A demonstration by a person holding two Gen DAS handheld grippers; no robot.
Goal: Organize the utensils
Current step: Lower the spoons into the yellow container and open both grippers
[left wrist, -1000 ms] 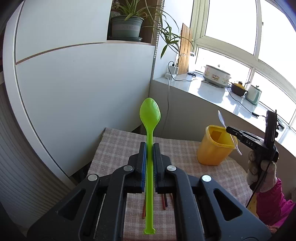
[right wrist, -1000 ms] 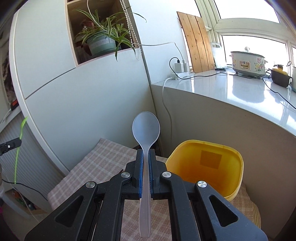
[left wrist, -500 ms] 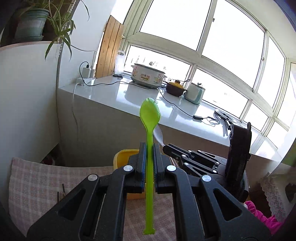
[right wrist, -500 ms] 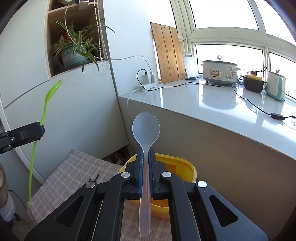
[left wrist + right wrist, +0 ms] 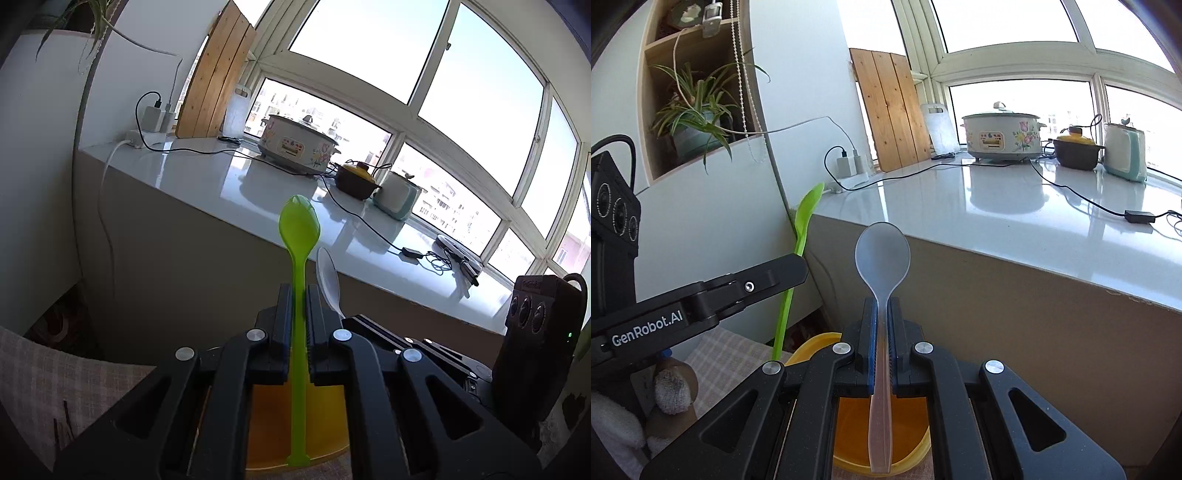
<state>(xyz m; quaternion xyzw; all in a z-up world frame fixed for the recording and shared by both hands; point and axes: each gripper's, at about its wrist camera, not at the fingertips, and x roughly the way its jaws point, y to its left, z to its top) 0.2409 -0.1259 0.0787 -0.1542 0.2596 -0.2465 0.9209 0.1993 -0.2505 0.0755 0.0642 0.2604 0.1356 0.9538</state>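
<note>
My left gripper (image 5: 296,295) is shut on a green plastic spoon (image 5: 298,236), held upright with its bowl up. Its handle end hangs over the yellow cup (image 5: 269,424). My right gripper (image 5: 881,310) is shut on a translucent white spoon (image 5: 882,254), also upright, its handle end over the same yellow cup (image 5: 849,424). The two grippers are side by side: the white spoon (image 5: 328,280) shows just right of the green one, and the green spoon (image 5: 798,258) and left gripper (image 5: 786,273) show at left in the right wrist view.
The cup stands on a checked cloth (image 5: 55,373) with thin dark sticks (image 5: 61,421) on it. Behind is a white counter (image 5: 1034,214) with a cooker (image 5: 1001,133), pots, cables and a wooden board (image 5: 890,110). A plant (image 5: 694,122) sits in a shelf at left.
Both grippers have swung toward the yellow cup and come close together above it. Each spoon stays clamped and upright.
</note>
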